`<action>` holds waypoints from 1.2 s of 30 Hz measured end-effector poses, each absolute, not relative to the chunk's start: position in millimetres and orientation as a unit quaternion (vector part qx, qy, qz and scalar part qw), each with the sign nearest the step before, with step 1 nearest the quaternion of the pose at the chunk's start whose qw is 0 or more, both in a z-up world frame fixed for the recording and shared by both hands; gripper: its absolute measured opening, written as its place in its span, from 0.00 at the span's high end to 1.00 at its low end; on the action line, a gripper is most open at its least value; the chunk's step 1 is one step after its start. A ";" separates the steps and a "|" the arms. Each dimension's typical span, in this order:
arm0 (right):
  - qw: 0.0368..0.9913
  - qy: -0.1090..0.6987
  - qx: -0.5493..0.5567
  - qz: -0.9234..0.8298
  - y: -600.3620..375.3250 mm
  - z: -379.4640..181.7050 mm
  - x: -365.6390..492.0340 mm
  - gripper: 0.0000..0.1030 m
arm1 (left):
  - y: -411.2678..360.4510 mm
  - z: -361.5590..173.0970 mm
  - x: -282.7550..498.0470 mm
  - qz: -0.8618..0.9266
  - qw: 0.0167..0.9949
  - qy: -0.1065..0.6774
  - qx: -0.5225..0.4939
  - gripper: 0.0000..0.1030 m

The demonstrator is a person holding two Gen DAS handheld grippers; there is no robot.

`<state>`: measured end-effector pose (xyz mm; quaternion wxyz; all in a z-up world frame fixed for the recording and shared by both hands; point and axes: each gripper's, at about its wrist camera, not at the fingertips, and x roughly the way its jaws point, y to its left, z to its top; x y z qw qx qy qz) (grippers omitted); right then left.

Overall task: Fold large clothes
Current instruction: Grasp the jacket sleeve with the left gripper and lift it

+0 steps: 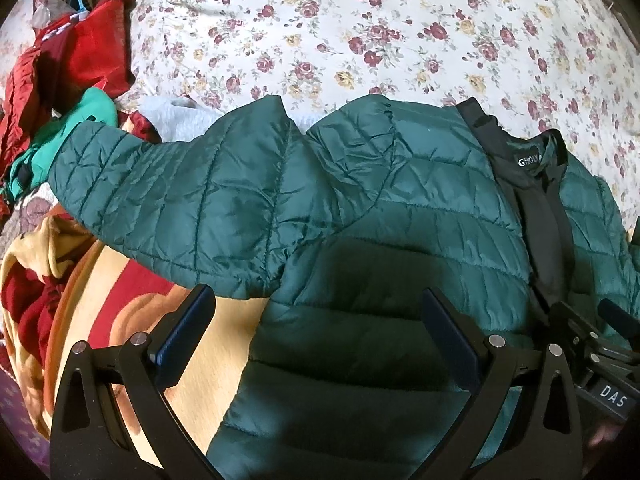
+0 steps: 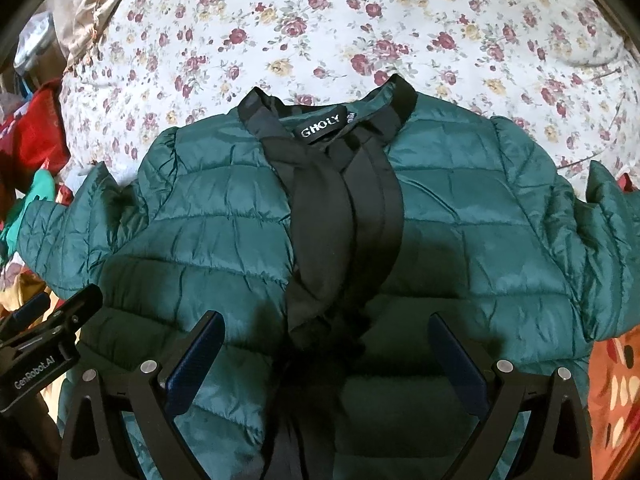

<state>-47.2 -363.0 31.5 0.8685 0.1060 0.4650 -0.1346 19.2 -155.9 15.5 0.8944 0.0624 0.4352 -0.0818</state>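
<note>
The green quilted puffer jacket lies spread front-up on the bed, on a floral sheet. Its collar points away from both tools, its hem toward them, so the body's long axis runs straight ahead of the right tool. The sleeves stretch out to either side. A black placket runs down the middle, with a neck label reading "GHOLY".

The left tool hovers over the jacket's left side, fingers spread apart with nothing between them. The right tool hangs over the lower centre, also spread wide and empty.

Only the left wrist view shows the full left sleeve reaching a pile of red and green clothes and a patterned blanket. The hem is cut off beneath both tools.
</note>
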 end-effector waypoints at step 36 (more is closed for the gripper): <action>0.865 0.487 0.081 -0.089 -331.4 16.5 -30.1 0.03 | 62.1 39.0 143.9 0.146 0.895 0.422 -0.011 0.01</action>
